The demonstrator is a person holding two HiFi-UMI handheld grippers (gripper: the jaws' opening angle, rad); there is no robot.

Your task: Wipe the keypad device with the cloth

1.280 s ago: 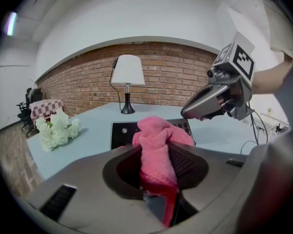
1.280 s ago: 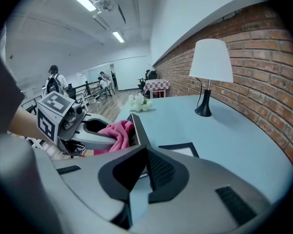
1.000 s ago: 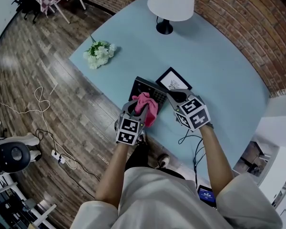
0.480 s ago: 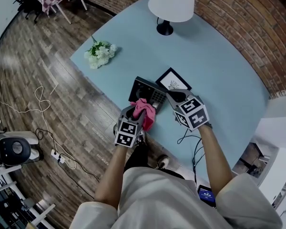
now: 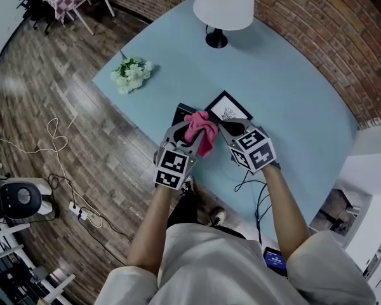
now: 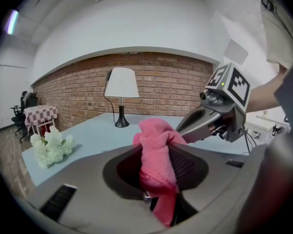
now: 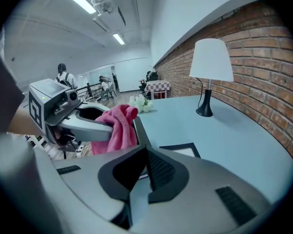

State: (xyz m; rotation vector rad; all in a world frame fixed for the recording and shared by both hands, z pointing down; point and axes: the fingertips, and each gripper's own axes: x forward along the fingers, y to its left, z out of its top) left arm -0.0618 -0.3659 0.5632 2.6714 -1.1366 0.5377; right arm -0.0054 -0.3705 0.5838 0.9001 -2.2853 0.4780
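1. My left gripper (image 5: 192,138) is pinching the pink cloth (image 5: 201,131). In the left gripper view the cloth fills the gap between the jaws and bunches up past their tips.
2. The keypad device (image 5: 180,115) lies on the blue table (image 5: 292,88), near the edge closest to me. The cloth and my left gripper cover most of it, so only its dark left corner shows in the head view.
3. The cloth sits over the device's right part. I cannot tell whether it presses on the keys or hangs just above them.
4. My right gripper (image 5: 233,129) has its jaws pressed together with nothing between them. Its tips are just beside the cloth, at the device's right side.
5. A black picture frame (image 5: 229,108) lies flat just beyond the device.
6. A white lamp (image 5: 223,4) stands at the far side of the table by the brick wall.
7. A bunch of white flowers (image 5: 132,73) lies near the table's left corner, well apart from the device.
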